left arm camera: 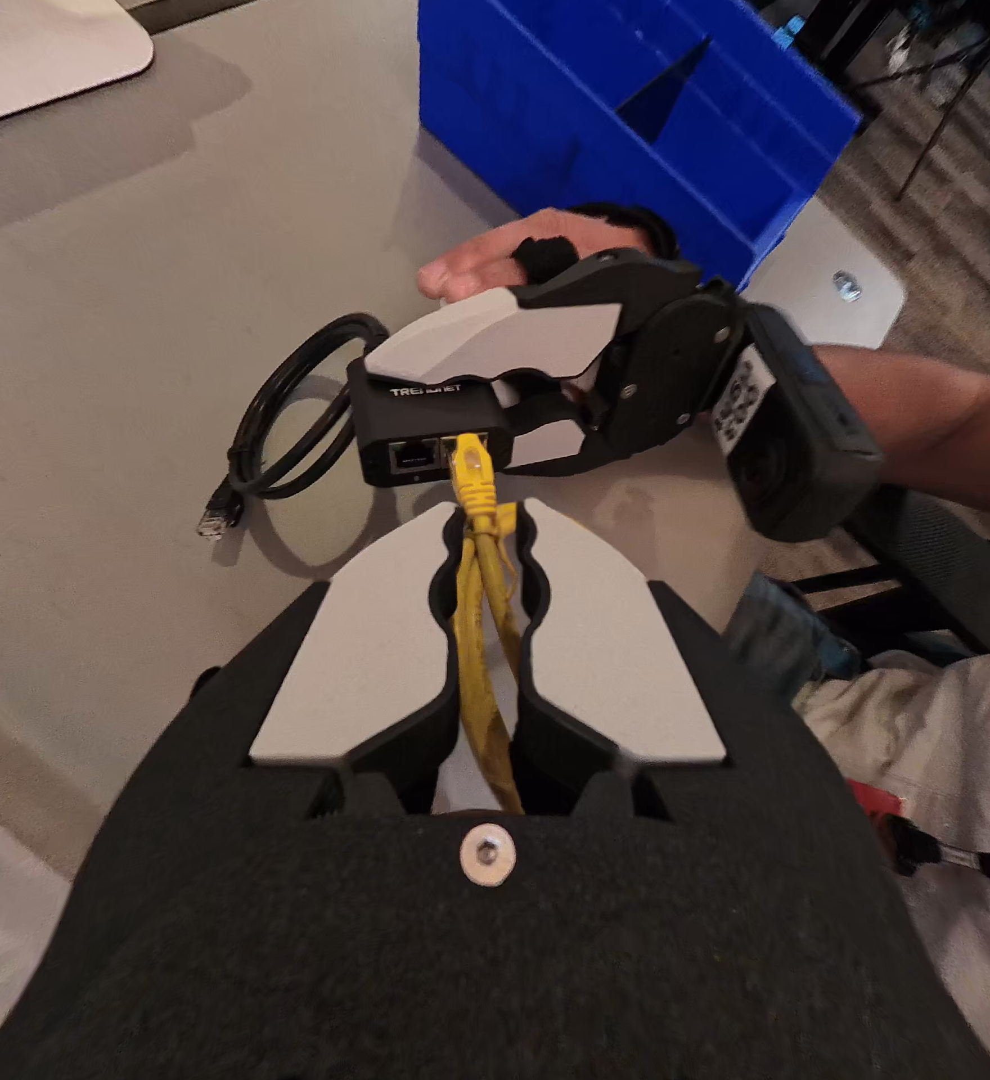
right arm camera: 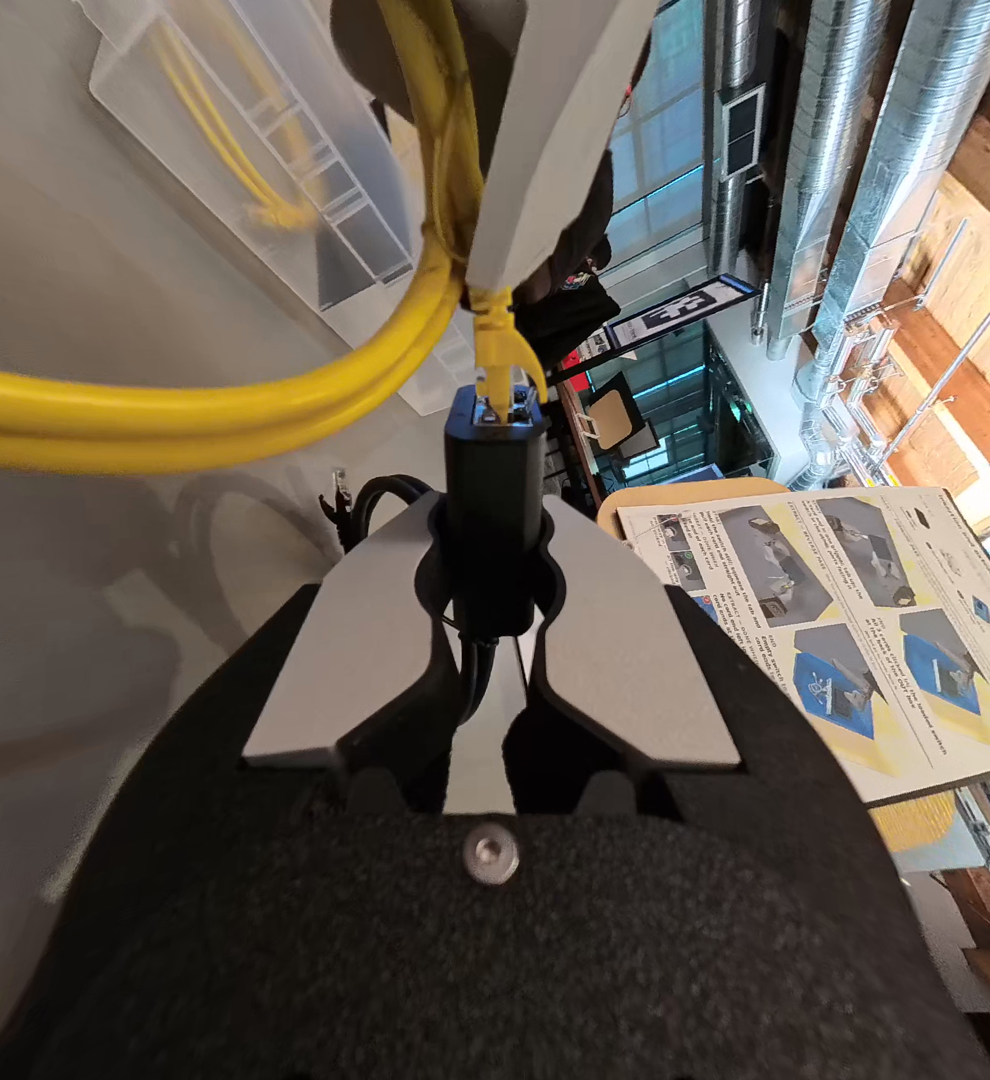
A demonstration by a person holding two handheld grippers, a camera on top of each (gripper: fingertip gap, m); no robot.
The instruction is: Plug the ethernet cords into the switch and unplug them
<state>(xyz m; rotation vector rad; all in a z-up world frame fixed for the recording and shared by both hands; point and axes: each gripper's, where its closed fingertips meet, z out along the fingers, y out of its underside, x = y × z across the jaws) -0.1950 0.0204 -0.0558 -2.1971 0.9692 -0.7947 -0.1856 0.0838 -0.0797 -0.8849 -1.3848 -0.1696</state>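
Left claw around yellow cord, right claw clamping black switch

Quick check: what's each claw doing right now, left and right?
Left claw: around the yellow ethernet cord behind its plug; firm grip cannot be told.
Right claw: closed on the black switch.

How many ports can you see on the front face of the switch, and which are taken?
2. On the switch, the left port is empty; the right port has the yellow cord's plug in it. Other faces are hidden, so more may exist.
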